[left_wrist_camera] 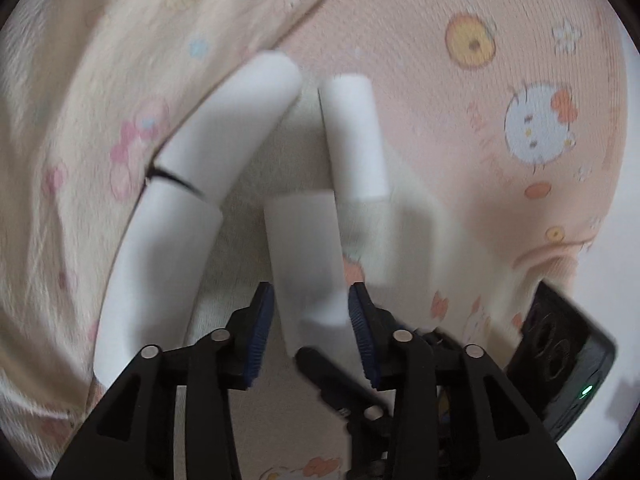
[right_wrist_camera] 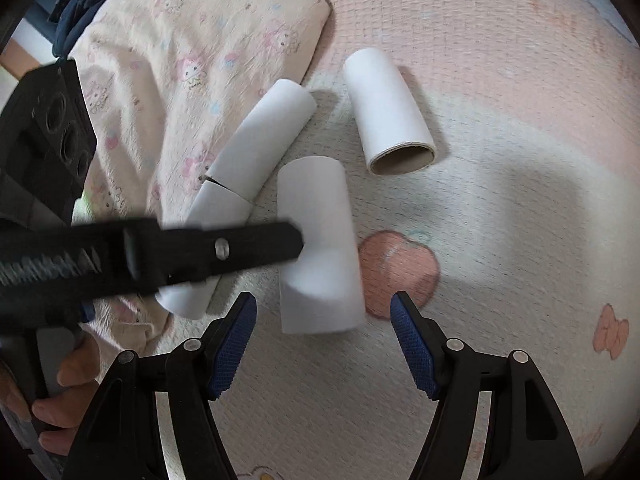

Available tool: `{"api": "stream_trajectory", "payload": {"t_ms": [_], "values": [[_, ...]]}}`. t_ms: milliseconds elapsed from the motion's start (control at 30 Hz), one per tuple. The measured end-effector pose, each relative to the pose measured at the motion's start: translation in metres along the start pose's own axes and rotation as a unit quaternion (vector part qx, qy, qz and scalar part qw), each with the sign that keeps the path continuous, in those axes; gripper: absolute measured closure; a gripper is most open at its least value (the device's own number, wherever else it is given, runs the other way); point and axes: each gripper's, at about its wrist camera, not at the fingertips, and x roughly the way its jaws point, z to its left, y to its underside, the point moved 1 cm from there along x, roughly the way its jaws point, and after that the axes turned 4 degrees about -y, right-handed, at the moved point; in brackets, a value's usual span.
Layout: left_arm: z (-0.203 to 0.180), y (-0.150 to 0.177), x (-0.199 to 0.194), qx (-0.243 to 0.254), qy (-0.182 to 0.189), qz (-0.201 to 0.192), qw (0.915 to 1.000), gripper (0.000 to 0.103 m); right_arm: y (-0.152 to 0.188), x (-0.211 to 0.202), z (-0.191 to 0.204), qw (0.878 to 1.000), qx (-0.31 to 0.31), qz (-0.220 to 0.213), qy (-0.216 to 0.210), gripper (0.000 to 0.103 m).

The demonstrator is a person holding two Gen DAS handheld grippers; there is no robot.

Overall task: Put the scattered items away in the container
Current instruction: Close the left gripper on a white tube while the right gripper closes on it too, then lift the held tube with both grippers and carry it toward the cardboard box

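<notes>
pink cartoon-print mattress (right_wrist_camera: 500, 60) under pillow (right_wrist_camera: 180, 60) and four white tubes (right_wrist_camera: 386, 108)

Left tool (right_wrist_camera: 298, 236) bars the near roll (right_wrist_camera: 316, 240) from the left; two end-to-end rolls (right_wrist_camera: 256, 148) and pillow (right_wrist_camera: 180, 40) crowd that side. Bedding (right_wrist_camera: 520, 220) right of it lies open.

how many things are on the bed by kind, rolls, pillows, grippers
White paper rolls: 4 (nearest roll, far roll, upper left roll, lower left roll)
Patterned pillow: 1
Grippers: 2 (left gripper around the nearest roll, right gripper open)
Total: 7
</notes>
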Motion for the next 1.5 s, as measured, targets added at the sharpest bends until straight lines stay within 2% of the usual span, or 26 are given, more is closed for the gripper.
{"api": "stream_trajectory", "payload": {"t_ms": [33,100,133,167,333,533,700,867,900,967,1100,1333,1433,1500], "values": [[0.001,-0.003,0.002,-0.004,0.001,0.001,1.0,0.059,0.0,0.002,0.001,1.0,0.003,0.002,-0.005,0.051],[0.001,-0.007,0.008,-0.009,-0.004,0.009,0.9999,0.059,0.003,0.007,0.001,1.0,0.012,0.011,-0.007,0.06],[-0.001,-0.006,0.011,-0.006,-0.001,0.014,0.9999,0.061,0.005,0.007,0.001,1.0,0.013,0.007,-0.008,0.06],[-0.003,-0.005,0.012,0.002,-0.005,0.016,0.9999,0.069,0.007,0.007,0.001,1.0,0.013,0.005,-0.005,0.06],[-0.012,0.009,0.015,0.03,-0.013,0.012,0.9994,0.072,0.023,0.001,-0.006,0.999,0.035,0.008,-0.013,0.06],[-0.023,0.037,0.022,0.064,0.005,0.05,0.9966,0.074,0.058,-0.015,-0.013,0.998,0.056,0.024,0.002,0.06],[-0.049,0.078,0.037,0.113,0.017,0.082,0.99,0.074,0.102,-0.034,-0.024,0.993,0.108,0.035,0.022,0.06],[-0.074,0.117,0.052,0.141,0.034,0.118,0.9824,0.074,0.149,-0.056,-0.035,0.987,0.148,0.043,0.046,0.06],[-0.078,0.125,0.055,0.147,0.038,0.128,0.9802,0.074,0.142,-0.056,-0.034,0.985,0.153,0.046,0.056,0.06],[-0.086,0.139,0.061,0.158,0.045,0.144,0.9758,0.074,0.162,-0.062,-0.043,0.982,0.167,0.05,0.07,0.06],[-0.097,0.163,0.068,0.174,0.053,0.175,0.9675,0.074,0.175,-0.061,-0.061,0.974,0.206,0.056,0.081,0.06],[-0.106,0.19,0.07,0.182,0.047,0.196,0.9625,0.074,0.197,-0.097,-0.082,0.967,0.237,0.052,0.078,0.06],[-0.107,0.188,0.071,0.181,0.035,0.192,0.9641,0.064,0.196,-0.092,-0.077,0.967,0.241,0.045,0.076,0.06],[-0.104,0.18,0.072,0.165,0.038,0.19,0.967,0.062,0.197,-0.094,-0.079,0.968,0.238,0.044,0.072,0.06]]}}
